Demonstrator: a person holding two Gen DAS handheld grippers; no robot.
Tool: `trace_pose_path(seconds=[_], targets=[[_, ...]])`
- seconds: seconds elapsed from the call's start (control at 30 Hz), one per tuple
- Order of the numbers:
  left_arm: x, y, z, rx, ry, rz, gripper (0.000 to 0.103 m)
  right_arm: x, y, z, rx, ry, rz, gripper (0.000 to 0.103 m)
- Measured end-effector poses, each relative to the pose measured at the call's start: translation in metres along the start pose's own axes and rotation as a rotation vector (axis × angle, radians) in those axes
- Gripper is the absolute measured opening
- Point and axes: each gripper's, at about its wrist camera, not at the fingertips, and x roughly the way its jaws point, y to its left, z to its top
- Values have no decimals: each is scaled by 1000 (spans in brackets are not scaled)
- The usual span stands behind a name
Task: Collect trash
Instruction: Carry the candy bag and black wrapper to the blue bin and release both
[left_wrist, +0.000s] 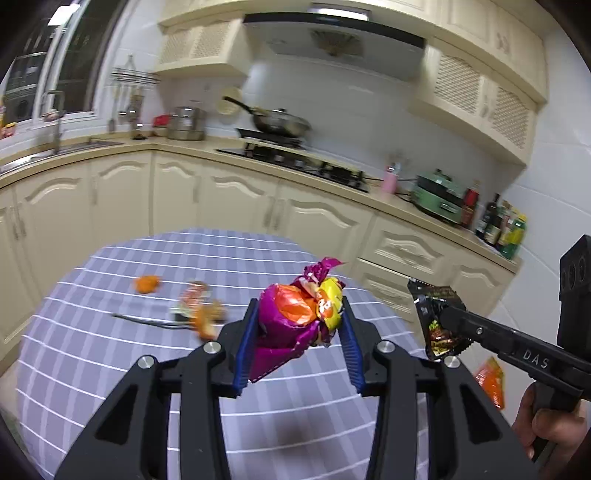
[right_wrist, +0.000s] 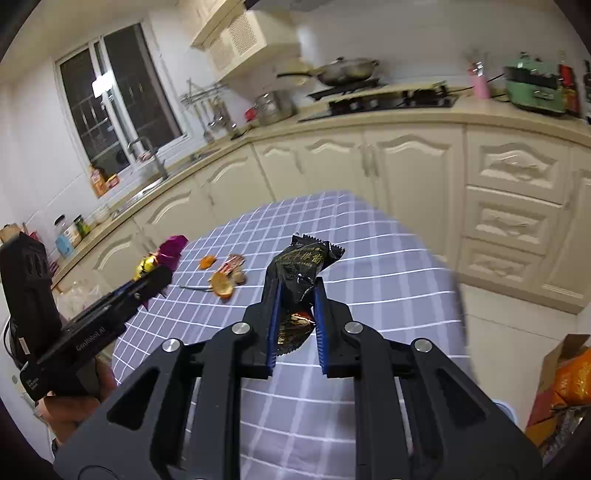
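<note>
My left gripper (left_wrist: 300, 314) is shut on a crumpled purple, orange and yellow wrapper (left_wrist: 295, 314), held above the checked tablecloth (left_wrist: 110, 369). My right gripper (right_wrist: 297, 291) is shut on a black snack wrapper (right_wrist: 301, 273), also lifted over the table. Each gripper shows in the other's view: the right gripper (left_wrist: 441, 314) with the black wrapper (left_wrist: 439, 328) at the right, the left gripper (right_wrist: 164, 275) with the purple wrapper (right_wrist: 170, 249) at the left. On the cloth lie orange peel pieces (left_wrist: 146, 284) (right_wrist: 221, 284), a small red-and-white wrapper (left_wrist: 192, 295) (right_wrist: 232, 264) and a thin dark stem (left_wrist: 140, 320).
Cream kitchen cabinets (left_wrist: 221, 195) wrap around the table, with a sink (left_wrist: 55, 151), stove and pan (left_wrist: 280, 125), and bottles (left_wrist: 495, 221) on the counter. An orange packet (left_wrist: 491, 380) lies low at the right. A box with orange packaging (right_wrist: 569, 384) stands on the floor right of the table.
</note>
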Motion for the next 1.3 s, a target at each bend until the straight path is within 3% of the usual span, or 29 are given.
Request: trace_pose_path(seconds=[0.33,0.67,0.9,1.1,1.23,1.27,1.3], targets=[[20,-123,-20,134,58,-177,40,-95,-93,-18,131,-102,-149,17],[72,-240,-79,276,229,-329,40,-149,-197,-70,322,-84,-318,17],[128,-295,-145,371,410,-381,40,-135,-255,-114,429,18,-395,17],[189,-313,-205,398,614,-395,40,-107,-298,-151,540,125,-410,17],[214,-321,-232,408,700,-415,42,-91,-319,-172,602,164,-401,19],[220,-322,-235,414,718,-423,49,-87,-326,-176,622,171,-402,20],[226,-323,-239,421,742,-425,68,-82,-335,-184,655,193,-393,22]])
